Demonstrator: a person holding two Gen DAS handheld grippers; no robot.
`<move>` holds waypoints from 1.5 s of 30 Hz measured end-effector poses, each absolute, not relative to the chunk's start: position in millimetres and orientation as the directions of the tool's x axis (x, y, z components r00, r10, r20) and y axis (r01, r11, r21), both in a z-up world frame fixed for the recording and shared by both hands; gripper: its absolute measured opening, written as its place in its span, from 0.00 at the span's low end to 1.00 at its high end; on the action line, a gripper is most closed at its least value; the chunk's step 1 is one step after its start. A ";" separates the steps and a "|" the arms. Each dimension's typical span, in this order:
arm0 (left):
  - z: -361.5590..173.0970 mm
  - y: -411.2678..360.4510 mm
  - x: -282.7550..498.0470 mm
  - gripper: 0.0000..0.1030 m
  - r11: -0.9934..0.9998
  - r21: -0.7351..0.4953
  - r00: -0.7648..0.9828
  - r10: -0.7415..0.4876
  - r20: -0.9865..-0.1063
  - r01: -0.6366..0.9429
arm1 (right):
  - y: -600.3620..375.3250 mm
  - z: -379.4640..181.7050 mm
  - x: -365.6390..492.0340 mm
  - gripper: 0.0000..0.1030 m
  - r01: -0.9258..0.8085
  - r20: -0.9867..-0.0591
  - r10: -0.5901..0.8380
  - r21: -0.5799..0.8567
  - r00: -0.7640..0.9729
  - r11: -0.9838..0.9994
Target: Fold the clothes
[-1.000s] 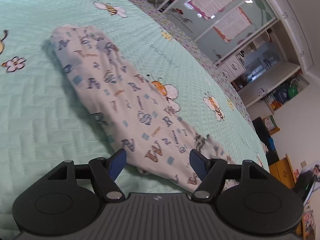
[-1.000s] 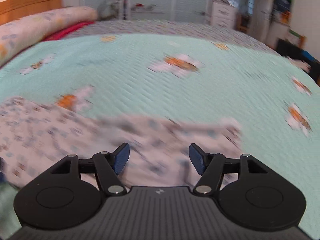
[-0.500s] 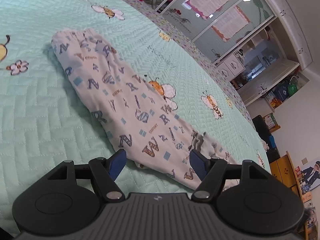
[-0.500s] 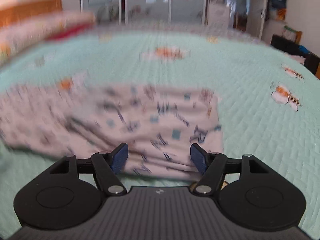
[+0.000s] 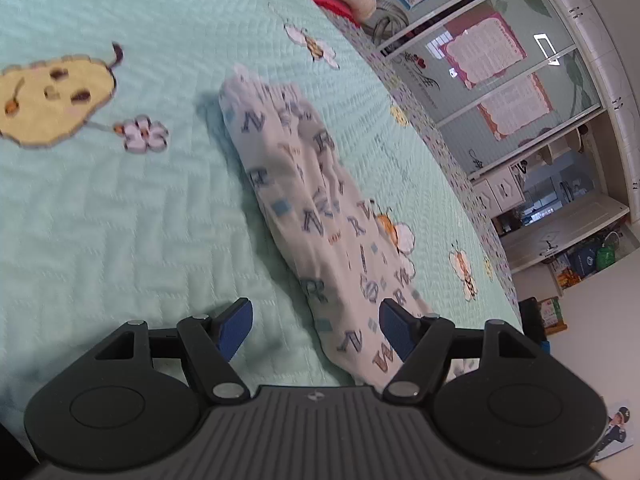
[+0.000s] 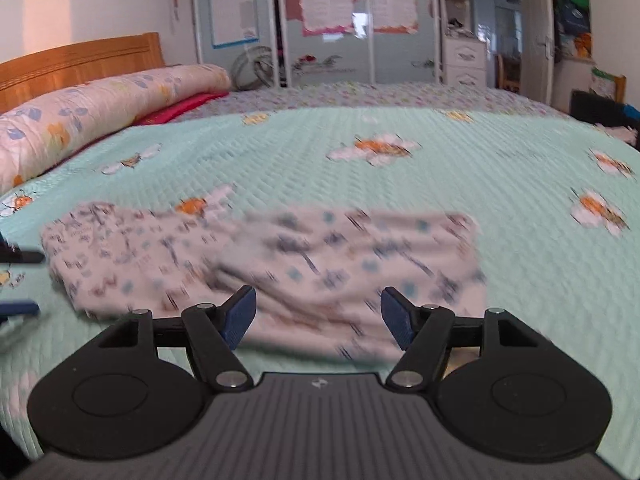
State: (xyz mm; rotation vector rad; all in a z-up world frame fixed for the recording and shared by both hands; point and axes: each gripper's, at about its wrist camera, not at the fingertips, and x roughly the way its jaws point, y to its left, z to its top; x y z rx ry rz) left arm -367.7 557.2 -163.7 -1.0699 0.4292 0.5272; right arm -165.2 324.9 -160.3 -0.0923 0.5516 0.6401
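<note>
Left wrist view: the left hand-held gripper (image 5: 316,326) hangs over a mint-green quilted bedspread (image 5: 120,216), its blue-padded jaws spread apart with nothing pinched. A white garment printed with letters (image 5: 308,200) lies in a long folded strip on the bedspread, running from the upper middle down to the gripper. Its near end passes between the two pads, closer to the right one; whether it brushes that pad cannot be told. A yellow pear figure (image 5: 52,100) and a small flower (image 5: 142,134) are stitched into the bedspread to the left, well apart from the garment. Sliding wardrobe doors with pink-bordered posters (image 5: 484,54) stand beyond the bed.

Right wrist view: the right hand-held gripper (image 6: 318,316) is also spread wide and empty, poised just above the near edge of the same garment (image 6: 280,264), which lies flat across the bedspread (image 6: 400,184) and is smeared by motion blur. A rolled floral quilt (image 6: 92,112) rests against a wooden headboard (image 6: 76,66) at the far left. Bee motifs dot the cover.
</note>
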 end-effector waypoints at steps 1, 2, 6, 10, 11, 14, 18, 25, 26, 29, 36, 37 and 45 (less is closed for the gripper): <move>-164.2 556.7 -367.9 0.71 0.379 -0.708 0.799 0.192 -0.570 -0.596 | 335.0 -164.0 -160.8 0.67 -0.591 -0.522 0.538 0.078 0.662 0.803; -163.2 556.7 -368.3 0.71 0.382 -0.707 0.800 0.190 -0.569 -0.594 | 346.4 -171.5 -155.1 0.67 -0.594 -0.545 0.531 0.073 0.649 0.801; -158.9 564.6 -376.9 0.71 0.375 -0.712 0.802 0.204 -0.561 -0.594 | 372.3 -185.3 -166.3 0.69 -0.610 -0.583 0.494 -0.003 0.645 0.793; -161.6 590.8 -389.3 0.72 0.313 -0.729 0.794 0.244 -0.557 -0.608 | 342.9 -174.0 -189.3 0.68 -0.659 -0.477 0.622 0.112 0.621 0.744; -163.3 598.3 -389.8 0.72 0.290 -0.743 0.797 0.243 -0.553 -0.604 | 338.7 -175.5 -192.3 0.68 -0.652 -0.476 0.611 0.100 0.632 0.752; -168.2 620.1 -387.7 0.72 0.227 -0.778 0.808 0.238 -0.539 -0.585 | 326.8 -193.9 -190.9 0.68 -0.606 -0.511 0.561 0.094 0.651 0.790; -174.4 645.5 -376.7 0.72 0.167 -0.800 0.811 0.238 -0.534 -0.576 | 326.0 -210.7 -199.6 0.69 -0.596 -0.489 0.530 0.026 0.693 0.803; -178.4 681.7 -350.8 0.76 0.108 -0.823 0.817 0.244 -0.522 -0.558 | 327.8 -211.6 -197.9 0.72 -0.600 -0.494 0.526 0.012 0.692 0.800; -176.3 682.8 -345.4 0.79 0.116 -0.819 0.816 0.245 -0.524 -0.561 | 328.3 -212.0 -197.5 0.73 -0.602 -0.495 0.527 0.011 0.690 0.798; -170.3 682.3 -333.3 0.80 0.156 -0.793 0.800 0.252 -0.544 -0.589 | 330.4 -213.3 -197.9 0.76 -0.607 -0.497 0.529 0.007 0.688 0.795; -157.0 671.3 -321.0 0.09 0.262 -0.700 0.746 0.295 -0.597 -0.664 | 330.3 -213.8 -198.4 0.78 -0.614 -0.497 0.542 0.025 0.677 0.789; -151.5 667.1 -322.4 0.09 0.274 -0.702 0.752 0.309 -0.583 -0.657 | 330.0 -213.9 -198.6 0.78 -0.615 -0.497 0.545 0.029 0.676 0.788; -66.0 594.4 -292.9 0.08 0.558 -0.597 0.817 0.373 -0.439 -0.576 | 324.3 -212.3 -195.8 0.79 -0.620 -0.492 0.568 0.072 0.659 0.781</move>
